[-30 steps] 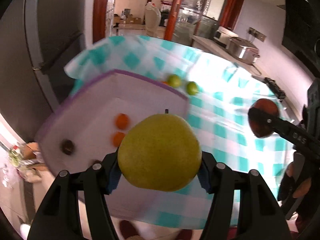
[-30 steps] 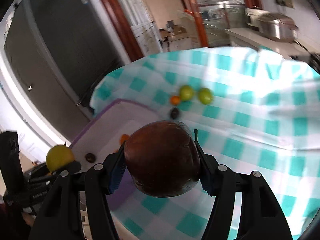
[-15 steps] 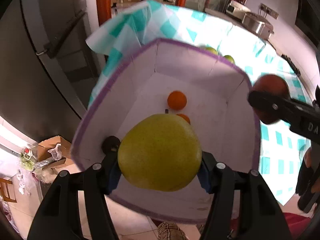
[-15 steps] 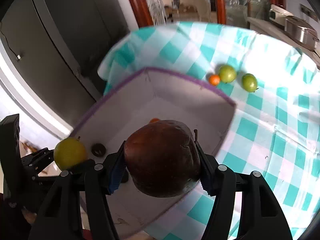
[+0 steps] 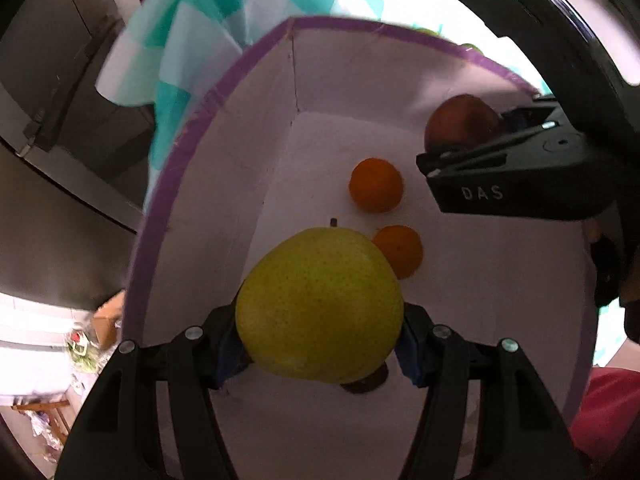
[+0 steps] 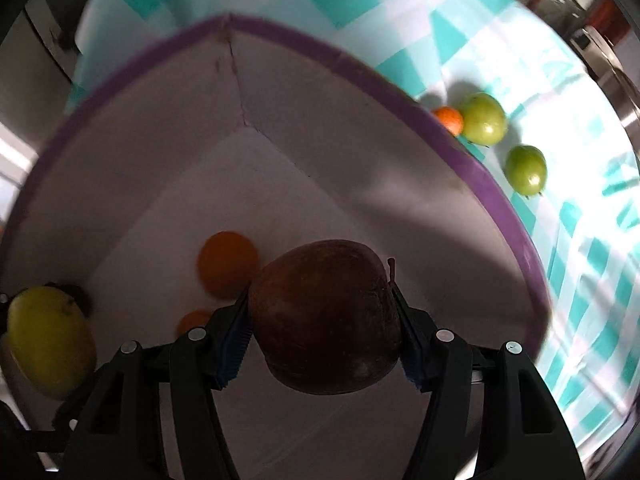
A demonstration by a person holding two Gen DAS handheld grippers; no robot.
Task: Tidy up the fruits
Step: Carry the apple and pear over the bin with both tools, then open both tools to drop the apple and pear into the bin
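My left gripper (image 5: 320, 344) is shut on a yellow-green pear (image 5: 320, 304) and holds it inside a white box with a purple rim (image 5: 224, 80). My right gripper (image 6: 324, 344) is shut on a dark red apple (image 6: 324, 316), also inside the box (image 6: 360, 76). Two oranges (image 5: 375, 185) (image 5: 400, 250) lie on the box floor. A small dark fruit (image 5: 366, 386) peeks out under the pear. The apple and right gripper show in the left wrist view (image 5: 460, 124); the pear shows at the left of the right wrist view (image 6: 48, 340).
The box stands on a teal-and-white checked tablecloth (image 6: 580, 184). Outside its far rim lie two green fruits (image 6: 482, 118) (image 6: 526, 170) and a small orange (image 6: 448, 119). A dark cabinet (image 5: 48, 128) is to the left.
Both grippers have moved down and forward into the box with their fruit. The box walls now fill both views and the oranges look closer.
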